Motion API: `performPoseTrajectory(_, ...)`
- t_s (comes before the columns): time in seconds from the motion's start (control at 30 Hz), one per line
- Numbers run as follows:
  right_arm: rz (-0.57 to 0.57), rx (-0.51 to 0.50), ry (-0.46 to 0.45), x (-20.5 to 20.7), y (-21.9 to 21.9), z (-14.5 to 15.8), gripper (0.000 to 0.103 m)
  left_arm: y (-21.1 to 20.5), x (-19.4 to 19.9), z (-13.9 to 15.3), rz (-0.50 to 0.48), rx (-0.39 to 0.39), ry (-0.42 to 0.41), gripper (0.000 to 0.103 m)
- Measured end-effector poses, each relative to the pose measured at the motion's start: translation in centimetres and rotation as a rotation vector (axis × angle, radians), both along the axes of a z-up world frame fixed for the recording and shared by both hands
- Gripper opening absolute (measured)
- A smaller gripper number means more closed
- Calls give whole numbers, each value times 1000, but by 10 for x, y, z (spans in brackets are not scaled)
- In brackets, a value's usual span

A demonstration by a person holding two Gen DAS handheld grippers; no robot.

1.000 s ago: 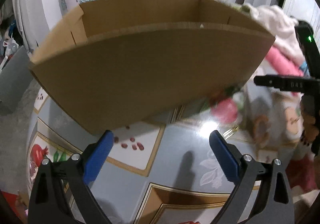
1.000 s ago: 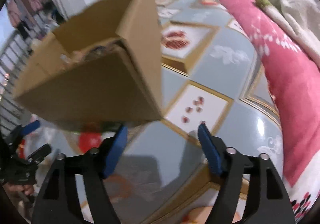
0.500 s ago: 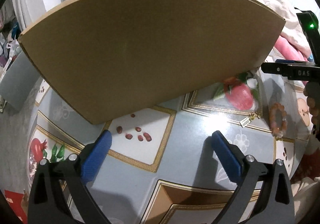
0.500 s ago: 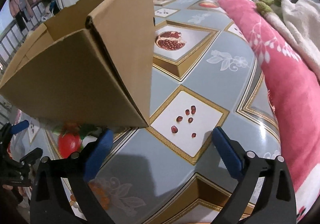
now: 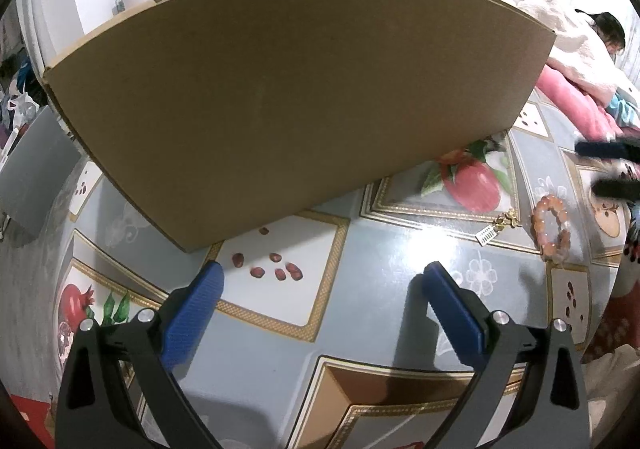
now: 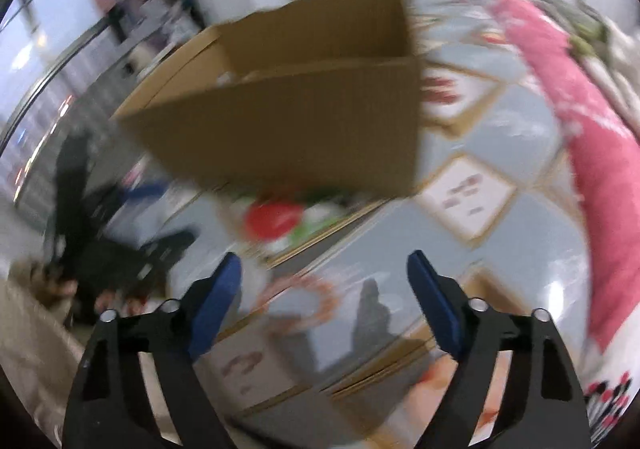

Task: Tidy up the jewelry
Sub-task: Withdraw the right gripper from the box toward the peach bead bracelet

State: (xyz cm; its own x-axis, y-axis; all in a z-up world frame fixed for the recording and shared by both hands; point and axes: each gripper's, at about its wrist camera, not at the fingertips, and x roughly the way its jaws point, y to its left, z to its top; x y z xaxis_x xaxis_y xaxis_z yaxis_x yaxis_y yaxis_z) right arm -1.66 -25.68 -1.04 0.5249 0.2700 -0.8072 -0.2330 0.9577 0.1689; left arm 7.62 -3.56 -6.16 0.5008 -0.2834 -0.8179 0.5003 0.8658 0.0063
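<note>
A brown cardboard box [image 5: 288, 97] stands on the patterned tabletop [image 5: 360, 313] and fills the upper half of the left wrist view. To its right lie an orange bead bracelet [image 5: 552, 227] and a small gold piece with a white tag [image 5: 500, 227]. My left gripper [image 5: 320, 285] is open just in front of the box, with nothing between its fingers. In the blurred right wrist view the box [image 6: 304, 105] sits ahead and the bracelet [image 6: 308, 297] lies on the table between the tips of my right gripper [image 6: 324, 273]. Its jaws are closing, wide apart, pads not touching the bracelet.
A pink blanket [image 6: 592, 153] and pale bedding [image 5: 560, 33] lie along the table's right side. The right gripper's dark body [image 5: 612, 169] shows at the right edge of the left wrist view. A grey panel [image 5: 32, 177] stands left of the table.
The box came down from a tilt and now rests upright on the table, uncovering the bracelet and gold piece. My right gripper let it go and swung over to the bracelet.
</note>
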Motion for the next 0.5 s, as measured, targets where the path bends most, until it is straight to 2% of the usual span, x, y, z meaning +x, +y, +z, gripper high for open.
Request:
performPoseTrajectory(0.13, 44, -83, 40, 5, 23, -18, 51, 3, -2, 1, -7, 1, 4, 98)
performPoseTrajectory(0.2, 47, -133, 58, 4, 32, -27, 37, 3, -1, 4, -14, 1, 5, 98)
performPoseTrajectory(0.27, 49, -166, 41, 4, 32, -29, 30, 5, -2, 4, -17, 1, 4, 97)
performPoseTrajectory(0.3, 43, -187, 39, 4, 31, -29, 20, 5, -1, 3, -19, 2, 6, 98)
performPoseTrajectory(0.37, 16, -185, 45, 5, 23, -28, 8, 4, 0, 5, -25, 2, 8, 97)
performPoseTrajectory(0.5, -73, -187, 32, 9, 1, -28, 8, 3, 1, 7, -32, -11, 19, 97)
